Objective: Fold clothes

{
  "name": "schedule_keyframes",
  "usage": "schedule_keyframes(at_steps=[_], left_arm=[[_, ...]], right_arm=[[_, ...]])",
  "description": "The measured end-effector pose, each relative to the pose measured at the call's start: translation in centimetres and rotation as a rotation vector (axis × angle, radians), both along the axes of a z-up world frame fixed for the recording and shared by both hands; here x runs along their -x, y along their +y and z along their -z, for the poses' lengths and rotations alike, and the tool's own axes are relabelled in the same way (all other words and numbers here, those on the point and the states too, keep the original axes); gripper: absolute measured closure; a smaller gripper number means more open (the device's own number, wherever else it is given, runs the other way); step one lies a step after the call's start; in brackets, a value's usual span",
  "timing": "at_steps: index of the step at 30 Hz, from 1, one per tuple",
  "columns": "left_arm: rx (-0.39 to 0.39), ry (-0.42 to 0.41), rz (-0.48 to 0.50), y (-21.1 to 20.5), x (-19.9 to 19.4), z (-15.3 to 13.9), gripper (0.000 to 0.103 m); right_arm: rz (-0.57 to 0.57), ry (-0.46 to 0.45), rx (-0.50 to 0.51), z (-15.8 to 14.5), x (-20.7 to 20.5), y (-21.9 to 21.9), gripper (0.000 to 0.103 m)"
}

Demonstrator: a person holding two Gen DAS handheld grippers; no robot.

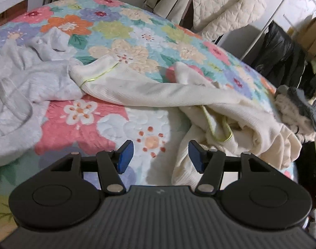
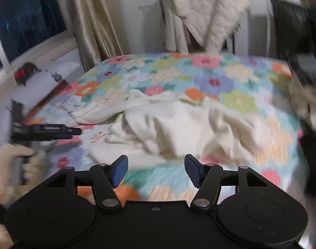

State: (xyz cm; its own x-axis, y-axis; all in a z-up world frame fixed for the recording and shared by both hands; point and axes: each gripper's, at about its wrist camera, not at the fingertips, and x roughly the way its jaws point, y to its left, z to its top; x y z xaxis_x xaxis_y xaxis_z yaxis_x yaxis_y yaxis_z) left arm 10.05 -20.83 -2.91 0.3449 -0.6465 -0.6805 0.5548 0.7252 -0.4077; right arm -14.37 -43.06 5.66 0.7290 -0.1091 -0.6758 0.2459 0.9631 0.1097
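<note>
— What is the bedspread (image 1: 108,122)?
— Quilted cloth, matt, puckered along the stitching. The cream sweater (image 1: 149,91) is fine ribbed knit; the grey garment (image 1: 19,87) looks fleecy and soft.
— And the left gripper (image 1: 161,155)?
— Matt black plastic, blue ribbed pads (image 1: 124,155), dull metal pivot pins. The curtain (image 2: 95,20) is glossy satin.

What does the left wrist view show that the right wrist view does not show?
Only the left wrist view shows the grey fleece garment crumpled at the left of the bed, and the yellow-green trim on the cream garment.

Only the right wrist view shows the dark window, the gloved hand and the left tool it holds, seen from the side.

Both show the floral quilt, the unfolded cream garment, the quilted jacket hanging behind the bed, and an open tool holding nothing.
</note>
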Motion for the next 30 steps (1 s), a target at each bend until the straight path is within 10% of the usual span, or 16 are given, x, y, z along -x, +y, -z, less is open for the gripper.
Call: schedule_keyframes(at_steps=[8, 14, 17, 30], left_arm=[[0.070, -0.015, 0.068, -1.9, 1.0, 1.7, 0.045], [0.059, -0.028, 0.135, -4.3, 1.7, 2.8, 0.042], [0.037, -0.015, 0.143, -4.9, 1.6, 3.6, 0.042], [0.053, -0.045, 0.114, -4.7, 2.0, 1.6, 0.042]], right_arm=[[-0.105, 0.002, 0.330, 4.5, -11.1, 2.8, 0.038], [-0.103, 0.044, 0.281, 7.4, -15.5, -1.1, 0.051], [-0.055, -0.027, 0.232, 6.9, -14.0, -2.5, 0.093], [0.313, -0.077, 0.428, -0.6, 3.9, -9.4, 0.095]])
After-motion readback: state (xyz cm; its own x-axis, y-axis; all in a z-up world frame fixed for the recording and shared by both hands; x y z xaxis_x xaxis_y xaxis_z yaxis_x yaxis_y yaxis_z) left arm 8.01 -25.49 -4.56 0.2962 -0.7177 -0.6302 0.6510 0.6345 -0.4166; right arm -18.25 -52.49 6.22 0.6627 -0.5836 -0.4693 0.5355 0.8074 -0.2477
